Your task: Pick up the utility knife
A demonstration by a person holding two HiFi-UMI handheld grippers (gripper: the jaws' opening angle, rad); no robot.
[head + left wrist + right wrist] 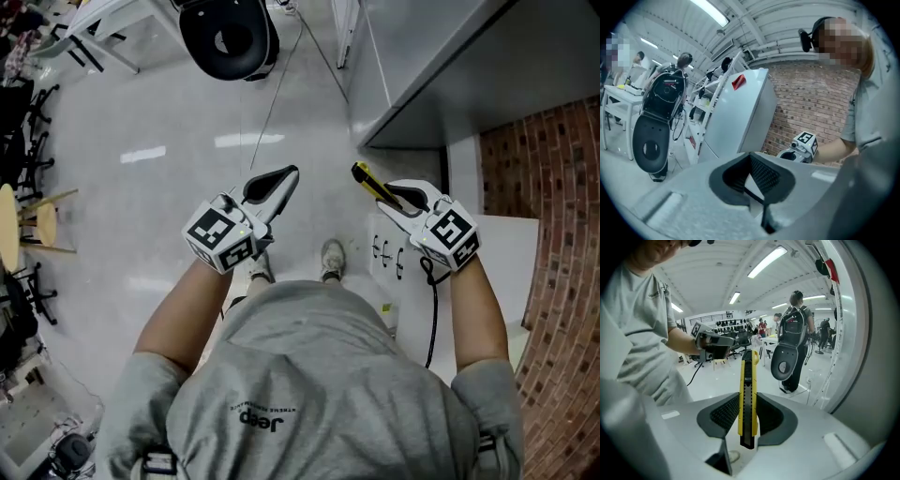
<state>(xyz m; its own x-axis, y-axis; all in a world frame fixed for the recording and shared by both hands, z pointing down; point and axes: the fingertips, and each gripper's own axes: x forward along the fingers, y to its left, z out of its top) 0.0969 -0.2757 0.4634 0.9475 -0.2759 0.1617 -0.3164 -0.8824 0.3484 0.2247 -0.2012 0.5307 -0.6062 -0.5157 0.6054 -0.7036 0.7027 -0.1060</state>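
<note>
The utility knife point(747, 394) is gripped by the right gripper point(746, 416). Its ribbed pads are pressed on the two flat sides of the yellow-and-black body, and most of the handle stands out beyond the fingertips. In the head view the knife is seen in the air, clear of the floor, just beside the near corner of the white cabinet point(441, 66) and pointing towards it. The left gripper point(272, 187) is held level with it on the side away from the cabinet. Its jaws are closed together with nothing between them.

The pick-up is judged to be as good as done, so what matters now is a secure carry. Because the knife is clamped near one end, it could pivot between the pads if the wrist is swung, so a steady squeeze and slow, smooth motion are called for. The free end should be steered clear of the cabinet edge, since a knock there could lever the knife out of the grip. Whether the blade is extended cannot be made out, so the tip is best pointed away from the body and from the other arm
</note>
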